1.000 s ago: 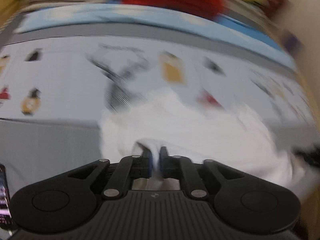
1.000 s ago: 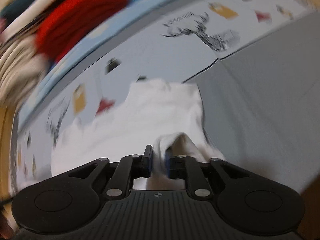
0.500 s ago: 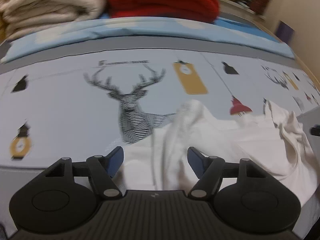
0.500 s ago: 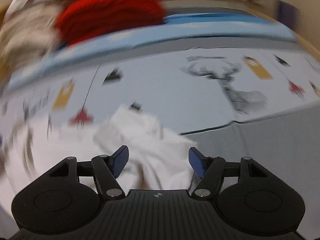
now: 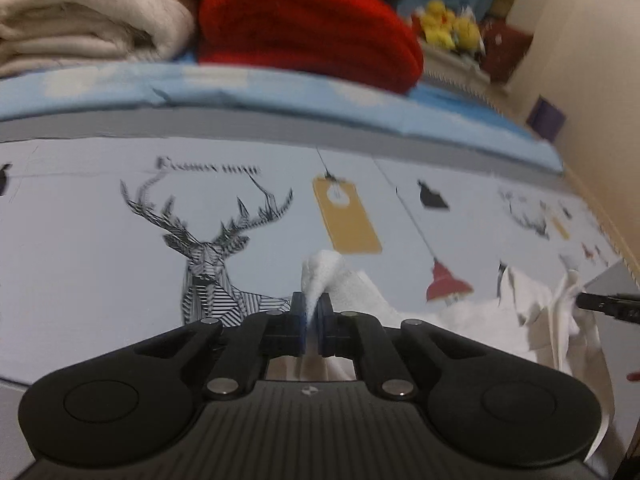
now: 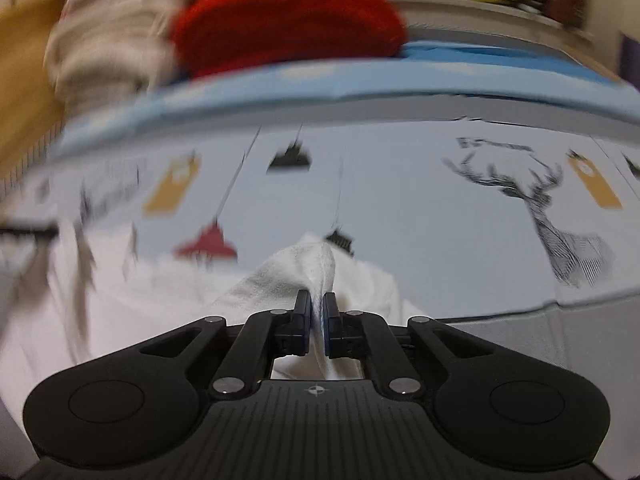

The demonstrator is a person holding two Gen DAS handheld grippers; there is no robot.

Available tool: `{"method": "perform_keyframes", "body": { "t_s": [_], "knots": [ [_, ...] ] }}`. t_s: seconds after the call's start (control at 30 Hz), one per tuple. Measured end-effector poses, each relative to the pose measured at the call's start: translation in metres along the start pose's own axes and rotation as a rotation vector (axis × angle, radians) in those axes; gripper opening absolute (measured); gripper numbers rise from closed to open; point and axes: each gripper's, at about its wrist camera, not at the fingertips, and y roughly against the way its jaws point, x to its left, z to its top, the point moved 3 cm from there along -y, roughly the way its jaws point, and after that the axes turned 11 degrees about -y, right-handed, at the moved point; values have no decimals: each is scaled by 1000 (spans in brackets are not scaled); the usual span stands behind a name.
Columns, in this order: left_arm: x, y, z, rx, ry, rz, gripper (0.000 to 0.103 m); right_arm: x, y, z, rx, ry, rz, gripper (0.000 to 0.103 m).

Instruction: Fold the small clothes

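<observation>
A small white garment lies crumpled on a pale blue bedsheet printed with deer and lamps. My left gripper is shut on a pinched peak of its cloth, which sticks up between the blue pads. In the right wrist view the same white garment spreads to the left, and my right gripper is shut on another raised fold of it. The right gripper's black fingertips show at the far right of the left wrist view, touching the garment's other end.
Folded cream blankets and a red knit pile are stacked at the head of the bed. Yellow plush toys sit on a shelf behind. A grey cover borders the sheet on the right.
Both grippers, wide open over the garment half a second ago, have closed on folds of white cloth. Both views sit slightly lower and closer to the bed.
</observation>
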Motion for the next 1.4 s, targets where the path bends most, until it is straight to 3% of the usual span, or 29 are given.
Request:
{"method": "perform_keyframes", "body": {
  "t_s": [0.07, 0.13, 0.2, 0.3, 0.4, 0.47, 0.53, 0.6, 0.67, 0.73, 0.83, 0.87, 1.1, 1.27, 1.4],
  "knots": [
    [10, 21, -5, -42, 84, 3, 5, -15, 21, 9, -42, -112, 36, 5],
    [23, 31, -6, -63, 153, 13, 5, -34, 29, 20, -67, -212, 14, 5],
    [37, 17, -6, -21, 191, 58, 5, -53, 14, 29, -57, -298, -37, 5],
    [40, -25, -7, 94, 159, 117, 6, -61, -33, 32, 30, -275, -166, 6],
    [32, -44, -9, 138, 117, 147, 9, -53, -62, 22, 76, -220, -245, 6],
    [31, -46, -8, 133, 91, 172, 25, -49, -63, 16, 54, -181, -268, 9],
    [35, -44, -10, 118, 69, 225, 60, -50, -58, 13, 17, -150, -306, 11],
    [44, -40, -12, 111, 57, 302, 68, -53, -52, 11, -1, -135, -350, 34],
    [51, -31, -13, 119, 55, 350, 75, -52, -40, 10, -30, -124, -413, 34],
    [51, -16, -14, 129, 51, 390, 90, -47, -24, 10, -54, -126, -436, 35],
    [34, 16, -22, 152, 19, 455, 101, -26, 9, -1, -82, -156, -380, 50],
    [24, 27, -27, 164, 15, 462, 103, -15, 21, -9, -90, -156, -352, 59],
    [-37, 99, -91, 252, 80, 359, 103, 60, 88, -88, -52, -126, -254, 79],
    [-63, 137, -123, 264, 132, 330, 103, 95, 121, -126, -72, -86, -234, 80],
    [-72, 146, -138, 253, 87, 359, 103, 108, 127, -142, -69, -71, -247, 81]
  ]
}}
